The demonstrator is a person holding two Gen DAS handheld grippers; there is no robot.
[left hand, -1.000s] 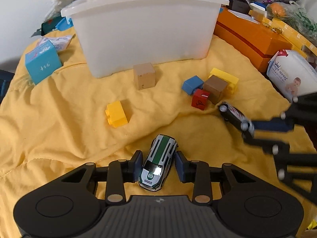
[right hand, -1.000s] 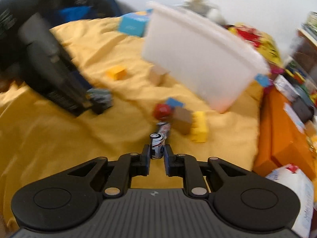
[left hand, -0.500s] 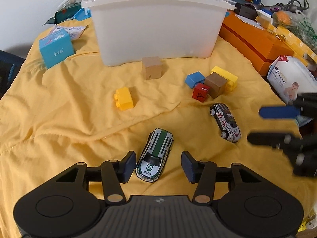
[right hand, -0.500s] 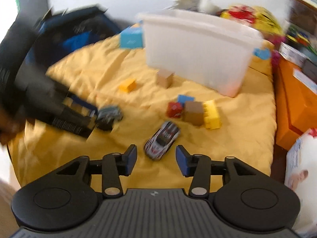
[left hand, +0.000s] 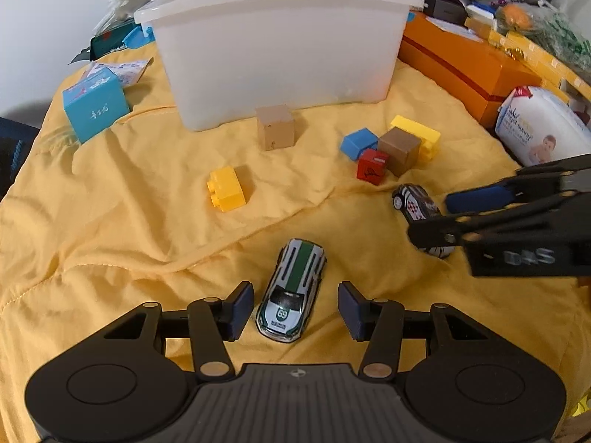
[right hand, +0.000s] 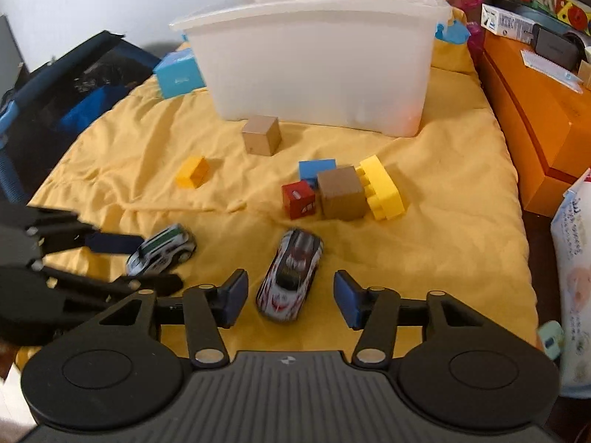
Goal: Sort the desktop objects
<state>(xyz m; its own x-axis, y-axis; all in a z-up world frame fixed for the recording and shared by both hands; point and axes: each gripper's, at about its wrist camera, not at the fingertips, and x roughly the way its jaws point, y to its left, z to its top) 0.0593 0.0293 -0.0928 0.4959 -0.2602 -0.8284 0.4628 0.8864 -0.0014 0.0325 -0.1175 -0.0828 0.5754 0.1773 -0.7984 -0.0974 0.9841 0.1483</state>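
- The left tongs [left hand: 295,308] stand open, with the green-striped toy car [left hand: 291,291] lying on the yellow cloth [left hand: 110,221] between the pads, untouched.
- The right tongs [right hand: 290,297] have just been closing slightly; their pads stand clear of the red-and-white toy car [right hand: 291,273] lying between them.
- Bare cloth spreads to the left of both cars.
- Blocks cluster farther off: a red cube [right hand: 298,199], brown cube [right hand: 340,192] and yellow brick [right hand: 382,186] touching.
- The white tub [left hand: 277,48] stands at the far edge, a tan cube [left hand: 275,127] just before it.
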